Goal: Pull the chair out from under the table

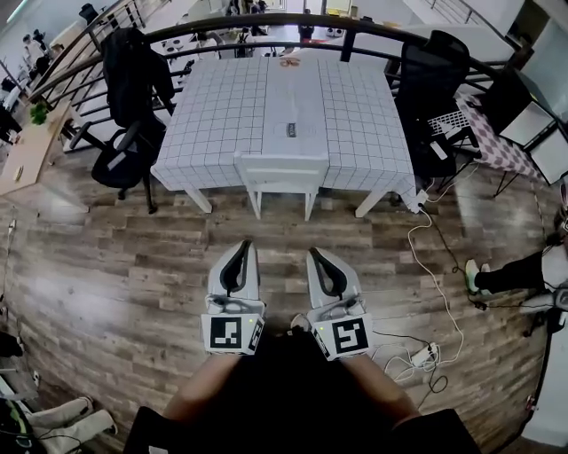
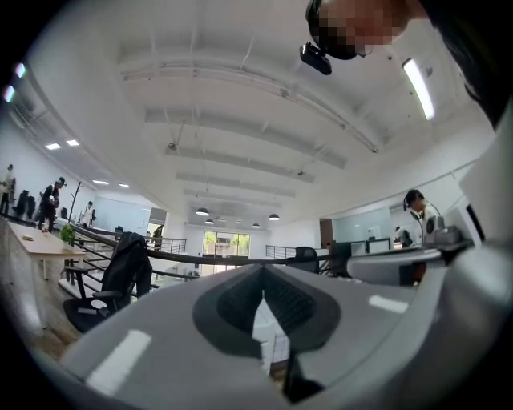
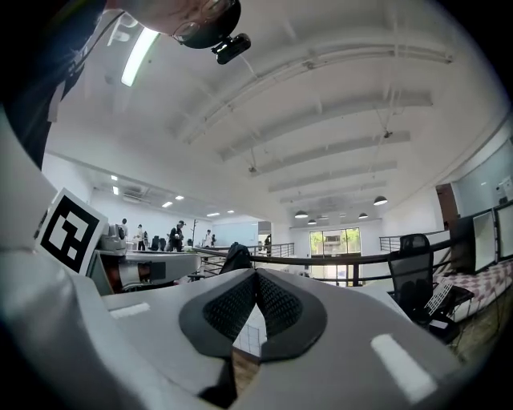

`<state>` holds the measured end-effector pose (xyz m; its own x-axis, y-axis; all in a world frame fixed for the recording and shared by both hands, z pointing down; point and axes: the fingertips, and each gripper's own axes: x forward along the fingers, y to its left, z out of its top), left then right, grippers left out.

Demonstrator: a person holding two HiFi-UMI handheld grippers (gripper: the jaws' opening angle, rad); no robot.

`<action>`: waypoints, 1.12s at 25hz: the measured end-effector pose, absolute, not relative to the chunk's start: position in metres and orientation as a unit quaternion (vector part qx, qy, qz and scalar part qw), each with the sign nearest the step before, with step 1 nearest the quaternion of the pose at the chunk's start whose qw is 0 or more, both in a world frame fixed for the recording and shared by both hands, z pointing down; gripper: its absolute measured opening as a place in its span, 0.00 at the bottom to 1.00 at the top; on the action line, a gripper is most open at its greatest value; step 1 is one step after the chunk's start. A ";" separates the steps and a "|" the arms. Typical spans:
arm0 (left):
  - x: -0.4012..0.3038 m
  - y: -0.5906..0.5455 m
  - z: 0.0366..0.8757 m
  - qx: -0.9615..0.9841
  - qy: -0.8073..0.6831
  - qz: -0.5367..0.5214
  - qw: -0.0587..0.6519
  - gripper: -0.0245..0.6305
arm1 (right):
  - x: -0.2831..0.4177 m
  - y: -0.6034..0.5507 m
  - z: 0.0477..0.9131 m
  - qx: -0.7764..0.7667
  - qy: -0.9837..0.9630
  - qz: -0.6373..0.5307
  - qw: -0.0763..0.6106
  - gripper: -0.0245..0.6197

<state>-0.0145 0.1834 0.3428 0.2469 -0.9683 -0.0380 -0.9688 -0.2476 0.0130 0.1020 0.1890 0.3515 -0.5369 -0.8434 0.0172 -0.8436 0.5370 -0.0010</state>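
A white chair (image 1: 280, 174) is tucked under the near edge of the table (image 1: 222, 115), which wears a white cloth with a grid pattern. Only the chair's backrest and front legs show. My left gripper (image 1: 240, 250) and right gripper (image 1: 312, 257) hover side by side over the wooden floor, well short of the chair, both pointing at it. Each is shut with nothing between its jaws. In the left gripper view the gripper (image 2: 263, 298) has its dark pads (image 2: 232, 308) meeting, and in the right gripper view the gripper (image 3: 256, 279) does too.
A black office chair (image 1: 131, 133) with a jacket stands at the table's left, another black chair (image 1: 431, 84) at its right. A white cable (image 1: 435, 275) and power strip (image 1: 417, 356) lie on the floor to the right. A curved railing (image 1: 266, 22) runs behind the table.
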 end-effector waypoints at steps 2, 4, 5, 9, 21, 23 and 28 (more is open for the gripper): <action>-0.018 0.190 0.345 -0.781 0.624 0.017 0.017 0.05 | 0.107 0.193 0.353 0.471 -0.882 -0.003 0.005 0.03; -0.023 0.195 0.350 -0.768 0.639 0.013 0.022 0.05 | 0.114 0.196 0.356 0.464 -0.886 -0.011 0.002 0.03; -0.024 0.198 0.353 -0.762 0.647 0.012 0.020 0.05 | 0.118 0.197 0.358 0.463 -0.886 -0.010 0.001 0.03; -0.027 0.201 0.363 -0.749 0.662 0.008 0.010 0.05 | 0.131 0.196 0.368 0.463 -0.886 -0.002 0.007 0.03; 0.004 0.150 0.372 -0.767 0.642 0.017 0.002 0.05 | 0.152 0.166 0.383 0.458 -0.888 -0.001 0.036 0.03; 0.003 0.126 0.370 -0.771 0.636 0.023 -0.016 0.05 | 0.152 0.146 0.380 0.463 -0.885 0.001 0.049 0.03; -0.001 0.078 0.396 -0.780 0.625 0.018 -0.032 0.05 | 0.145 0.110 0.409 0.478 -0.875 0.038 0.069 0.03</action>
<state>-0.0013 0.0784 0.3963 0.2188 -0.9757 0.0118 -0.9733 -0.2174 0.0732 0.1446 0.1103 0.4085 -0.5328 -0.8314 0.1577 -0.8420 0.5394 -0.0009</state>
